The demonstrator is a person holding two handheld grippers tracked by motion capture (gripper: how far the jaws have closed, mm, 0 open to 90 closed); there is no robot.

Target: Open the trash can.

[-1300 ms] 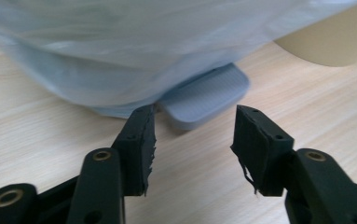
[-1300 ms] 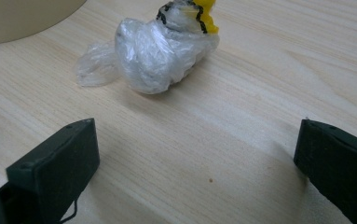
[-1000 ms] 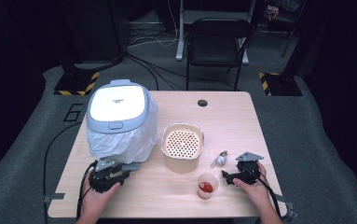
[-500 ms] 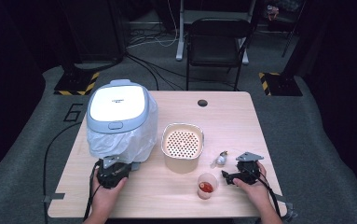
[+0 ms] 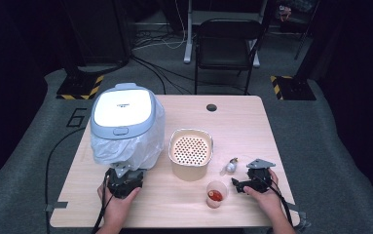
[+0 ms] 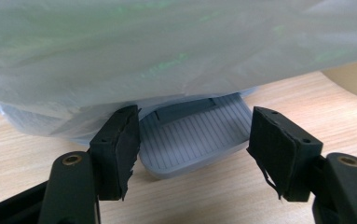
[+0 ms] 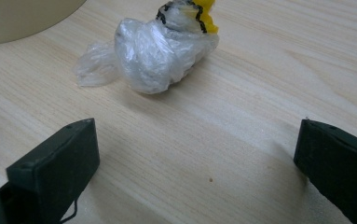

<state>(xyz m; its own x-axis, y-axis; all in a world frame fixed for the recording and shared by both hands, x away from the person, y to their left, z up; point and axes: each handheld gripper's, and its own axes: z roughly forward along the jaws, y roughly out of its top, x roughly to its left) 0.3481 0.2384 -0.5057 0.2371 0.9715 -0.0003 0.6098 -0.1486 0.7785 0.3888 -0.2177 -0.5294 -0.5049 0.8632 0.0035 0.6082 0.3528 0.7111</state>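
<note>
Both hands come in from the near edge of the table, each holding a gripper low over the top. The left gripper [image 5: 124,181] points away from the person, and its jaws, which have just been opening, stand apart with nothing pressed between the pads [image 6: 121,144]. The right gripper [image 5: 240,184] points toward the table's middle, jaws spread wide and empty.

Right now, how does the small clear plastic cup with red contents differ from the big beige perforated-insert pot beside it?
The small clear plastic cup is see-through and holds something red; the big beige pot is opaque, with a perforated insert showing nothing on it. The cup is far smaller and sits nearer the table's front edge than the pot. Both stand upright, open-topped and ungripped.
</note>
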